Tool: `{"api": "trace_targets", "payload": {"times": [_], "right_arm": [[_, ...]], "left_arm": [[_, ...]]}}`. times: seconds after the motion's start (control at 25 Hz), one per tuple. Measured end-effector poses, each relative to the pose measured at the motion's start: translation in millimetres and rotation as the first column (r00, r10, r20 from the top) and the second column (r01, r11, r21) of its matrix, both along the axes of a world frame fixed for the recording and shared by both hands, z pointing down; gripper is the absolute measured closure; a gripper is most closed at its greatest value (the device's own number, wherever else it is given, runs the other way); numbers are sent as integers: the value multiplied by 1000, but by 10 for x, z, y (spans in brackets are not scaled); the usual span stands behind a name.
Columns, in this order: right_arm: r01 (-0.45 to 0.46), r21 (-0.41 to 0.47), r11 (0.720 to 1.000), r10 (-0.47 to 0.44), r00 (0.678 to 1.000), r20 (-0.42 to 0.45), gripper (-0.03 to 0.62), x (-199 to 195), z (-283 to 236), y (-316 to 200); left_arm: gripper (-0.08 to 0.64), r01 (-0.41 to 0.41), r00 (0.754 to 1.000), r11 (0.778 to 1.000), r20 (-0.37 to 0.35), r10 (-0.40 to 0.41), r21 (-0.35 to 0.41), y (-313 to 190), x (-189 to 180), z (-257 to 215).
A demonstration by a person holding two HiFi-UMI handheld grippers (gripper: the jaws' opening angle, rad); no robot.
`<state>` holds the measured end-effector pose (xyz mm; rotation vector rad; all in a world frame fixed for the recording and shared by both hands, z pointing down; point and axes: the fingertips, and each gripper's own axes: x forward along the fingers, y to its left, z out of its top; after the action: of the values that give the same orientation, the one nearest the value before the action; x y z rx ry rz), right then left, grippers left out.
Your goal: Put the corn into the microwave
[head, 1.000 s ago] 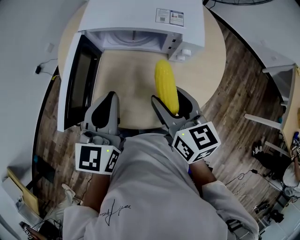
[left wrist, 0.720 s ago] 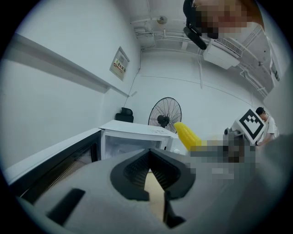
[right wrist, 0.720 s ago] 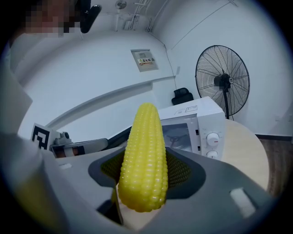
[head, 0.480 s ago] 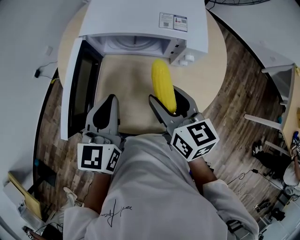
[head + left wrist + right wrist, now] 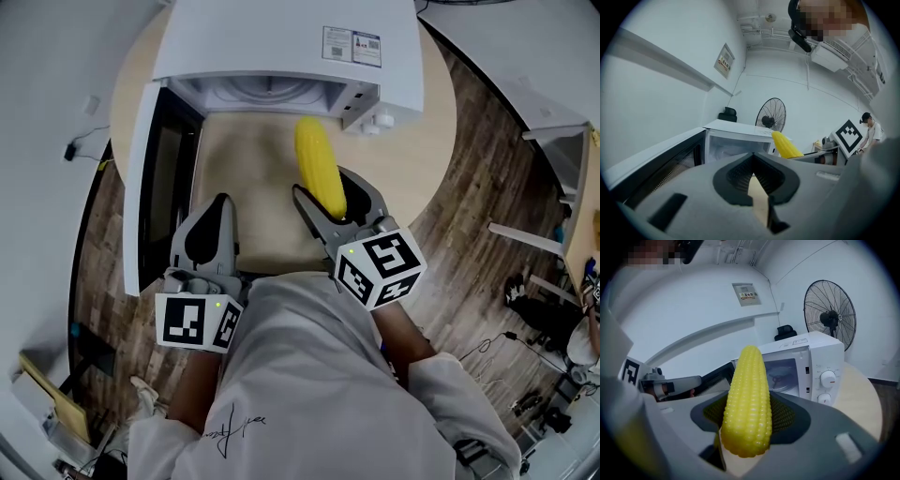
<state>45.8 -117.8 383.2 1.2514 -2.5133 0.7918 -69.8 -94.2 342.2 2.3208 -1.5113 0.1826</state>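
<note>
Now nearer the open microwave (image 5: 272,42) ahead of the right gripper (image 5: 325,195) than a second ago: corn (image 5: 314,164) clamped between its jaws, tip leading. Left gripper (image 5: 214,214) closed on nothing, alongside. Probably insertion next.

We're in a lab or office room, not a home; bare white walls; notice (image 5: 746,294) upper middle; pedestal fan (image 5: 829,315) at right; wood floor (image 5: 459,216) with loose cables (image 5: 483,354); microwave (image 5: 281,37) on a round desk (image 5: 422,141).
</note>
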Motion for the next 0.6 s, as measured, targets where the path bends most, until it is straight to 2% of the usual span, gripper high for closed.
{"api": "trace_targets", "payload": {"times": [0.6], "right_arm": [[1, -42, 999, -1, 1000, 0, 326, -119, 242, -175]], "left_arm": [[571, -10, 1000, 1000, -3, 10, -17, -17, -69, 49]]}}
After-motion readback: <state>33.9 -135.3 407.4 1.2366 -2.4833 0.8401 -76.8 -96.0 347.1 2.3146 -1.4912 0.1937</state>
